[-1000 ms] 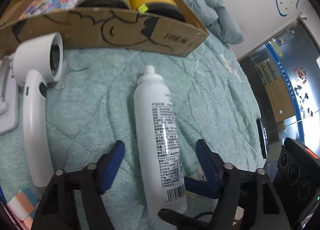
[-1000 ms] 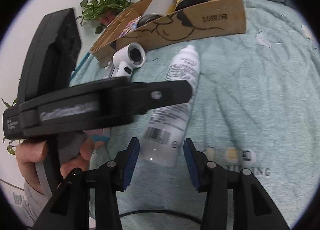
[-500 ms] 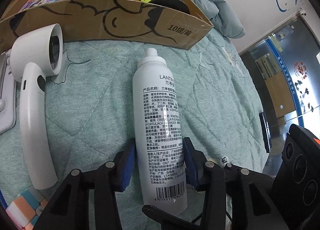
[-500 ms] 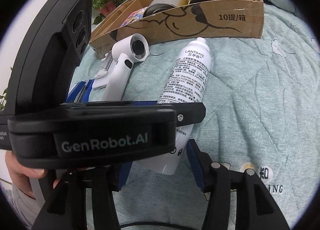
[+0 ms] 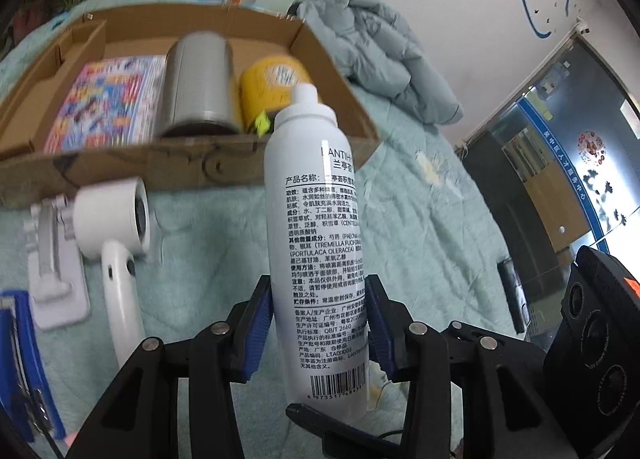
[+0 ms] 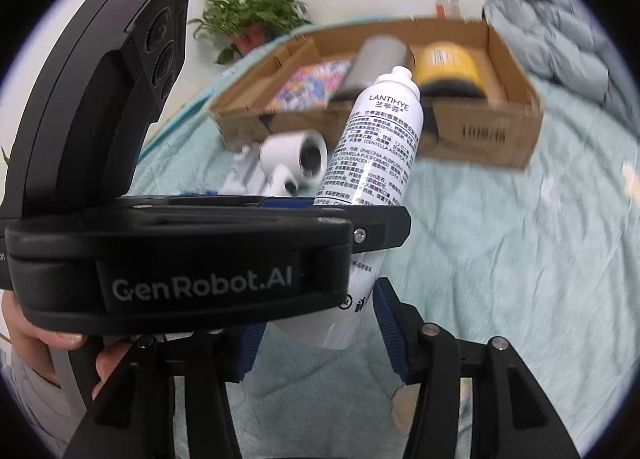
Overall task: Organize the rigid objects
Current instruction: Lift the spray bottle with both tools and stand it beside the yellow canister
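My left gripper (image 5: 318, 323) is shut on the white spray bottle (image 5: 320, 243) near its lower end and holds it raised above the bed, nozzle toward the cardboard box (image 5: 120, 163). The box holds a colourful book (image 5: 104, 103), a steel can (image 5: 198, 87) and a yellow-lidded jar (image 5: 276, 91). In the right wrist view the left gripper body (image 6: 180, 259) fills the left side, with the bottle (image 6: 376, 147) sticking out past it. My right gripper (image 6: 316, 335) is open, just below the bottle's base, not gripping it.
A white hair dryer (image 5: 116, 243) and a white holder (image 5: 56, 259) lie on the green quilt (image 5: 432, 235) left of the bottle. A blue stapler-like item (image 5: 20, 359) is at the far left. A grey jacket (image 5: 384, 55) lies behind the box. A potted plant (image 6: 248, 19) stands behind.
The left gripper closed on the spray bottle and lifted it off the quilt, tilting it up toward the box. The right gripper stayed open beneath it.
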`<state>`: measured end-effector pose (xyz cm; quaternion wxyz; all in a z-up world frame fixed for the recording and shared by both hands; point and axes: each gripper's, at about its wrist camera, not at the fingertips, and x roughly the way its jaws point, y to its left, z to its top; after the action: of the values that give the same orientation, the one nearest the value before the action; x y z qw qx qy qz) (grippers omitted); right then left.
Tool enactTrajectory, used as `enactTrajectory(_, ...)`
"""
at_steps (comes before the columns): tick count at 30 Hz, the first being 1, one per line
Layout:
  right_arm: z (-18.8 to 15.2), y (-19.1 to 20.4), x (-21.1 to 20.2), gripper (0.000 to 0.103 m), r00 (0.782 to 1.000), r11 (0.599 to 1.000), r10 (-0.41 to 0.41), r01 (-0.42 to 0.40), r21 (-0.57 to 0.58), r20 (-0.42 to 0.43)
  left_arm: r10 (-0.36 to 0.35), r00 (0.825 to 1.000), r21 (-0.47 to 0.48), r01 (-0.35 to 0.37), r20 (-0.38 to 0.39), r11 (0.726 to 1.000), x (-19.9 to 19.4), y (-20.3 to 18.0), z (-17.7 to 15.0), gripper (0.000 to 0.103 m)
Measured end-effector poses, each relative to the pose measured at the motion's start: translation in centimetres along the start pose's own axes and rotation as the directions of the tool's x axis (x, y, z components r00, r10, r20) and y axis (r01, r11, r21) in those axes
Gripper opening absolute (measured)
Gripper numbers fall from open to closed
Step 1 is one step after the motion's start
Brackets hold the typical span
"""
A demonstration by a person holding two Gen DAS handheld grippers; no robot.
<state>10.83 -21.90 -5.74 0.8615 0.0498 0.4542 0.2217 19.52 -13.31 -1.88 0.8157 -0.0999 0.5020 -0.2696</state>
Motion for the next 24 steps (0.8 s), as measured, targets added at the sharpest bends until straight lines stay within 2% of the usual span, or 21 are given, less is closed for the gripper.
enactTrajectory(6,4.2,-0.9,-1.6,0.046,0.997,0.998,-0.028,0.032,-0.052,0.066,-0.011,0.998,0.026,0.009,0.065,1.000,-2.4,-1.2,4.4,0.041)
enactTrajectory(12,7.1,-2.6,-3.7,0.046,0.993,0.996,-0.044,0.052,-0.074,0.111,-0.041,0.995,0.034,0.038,0.096,0.999,-2.5,-2.0,9.2,0.041)
enactTrajectory(17,10.6,-4.6,-3.7,0.046,0.992,0.994,-0.061,0.070,-0.080,0.109,-0.080,0.994,0.015,0.079,0.075,0.997,-0.3,-2.0,14.0,0.041)
enactTrajectory(24,15.3,-8.9,-2.3,0.045,0.997,0.995,-0.071,0.072,-0.063,0.023,-0.121,0.993,-0.026,0.121,0.005,0.992,5.5,-1.2,19.9,0.041)
